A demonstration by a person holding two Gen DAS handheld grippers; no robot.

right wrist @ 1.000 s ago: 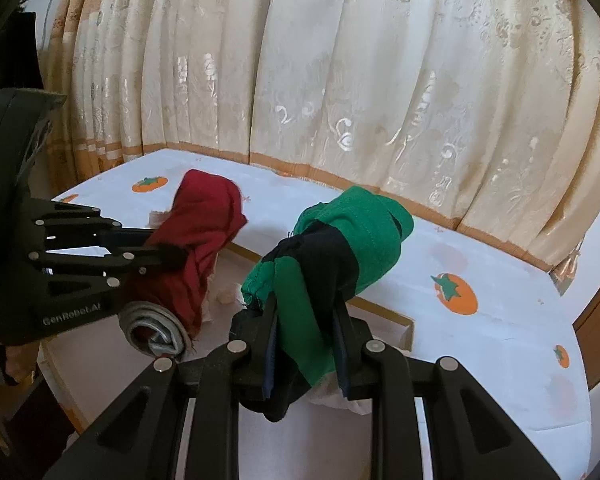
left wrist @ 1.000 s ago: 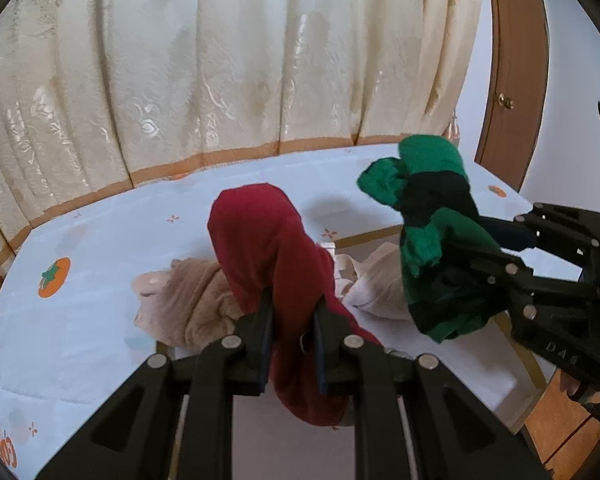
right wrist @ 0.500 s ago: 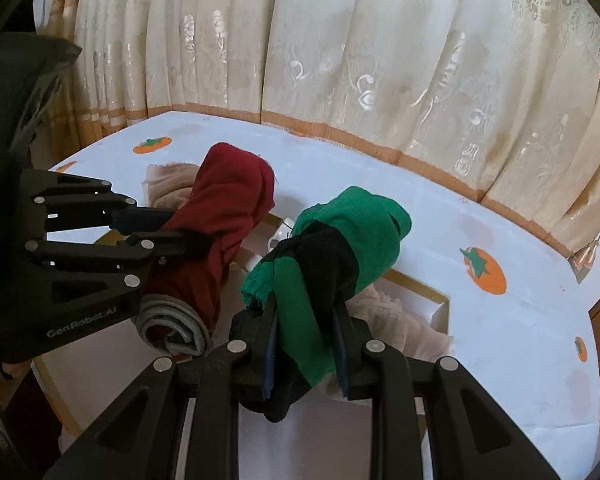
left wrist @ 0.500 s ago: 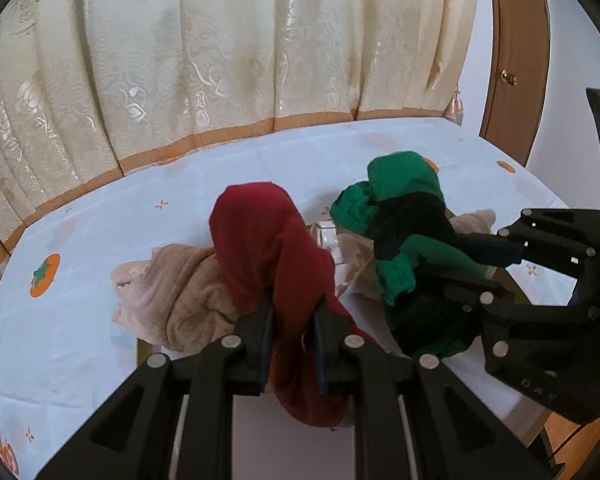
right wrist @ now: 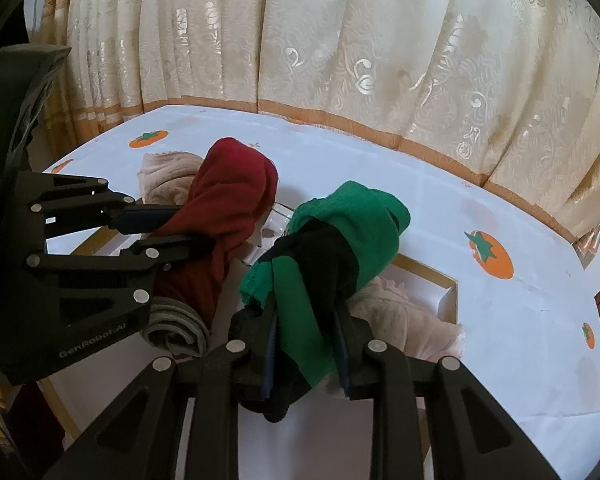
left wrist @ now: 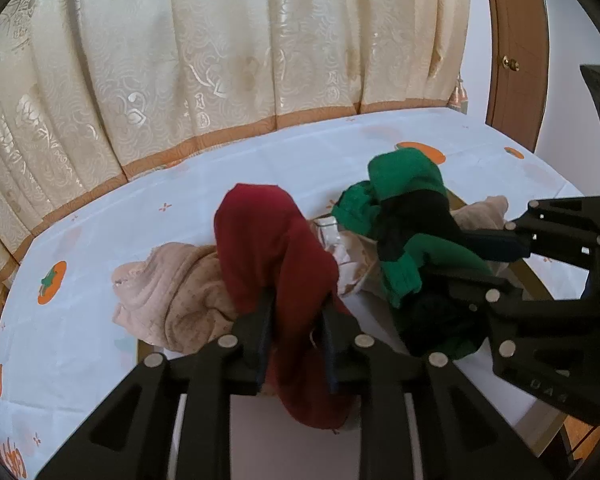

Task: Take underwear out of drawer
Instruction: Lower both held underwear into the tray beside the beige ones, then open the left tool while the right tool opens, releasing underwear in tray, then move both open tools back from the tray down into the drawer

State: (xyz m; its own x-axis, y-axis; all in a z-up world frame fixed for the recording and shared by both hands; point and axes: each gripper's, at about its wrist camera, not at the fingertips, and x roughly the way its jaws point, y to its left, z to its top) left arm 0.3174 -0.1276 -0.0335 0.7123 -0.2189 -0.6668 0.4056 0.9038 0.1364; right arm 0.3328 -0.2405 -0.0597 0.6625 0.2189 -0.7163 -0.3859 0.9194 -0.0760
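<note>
I see a desk (left wrist: 260, 160) draped in a white cloth printed with orange persimmons, running back to the cream curtain at 12 o'clock. On the cloth at about 9 o'clock in my left view lies a crumpled beige knitted garment (left wrist: 172, 292), resting at the drawer's edge. A shallow wood-rimmed white drawer (right wrist: 446, 280) sits open on the desk top. Inside it, at 4 o'clock in my right view, a pale pink lacy garment (right wrist: 404, 316) lies bunched against the drawer's far corner. I cannot tell what the small pale things in the middle are.
</note>
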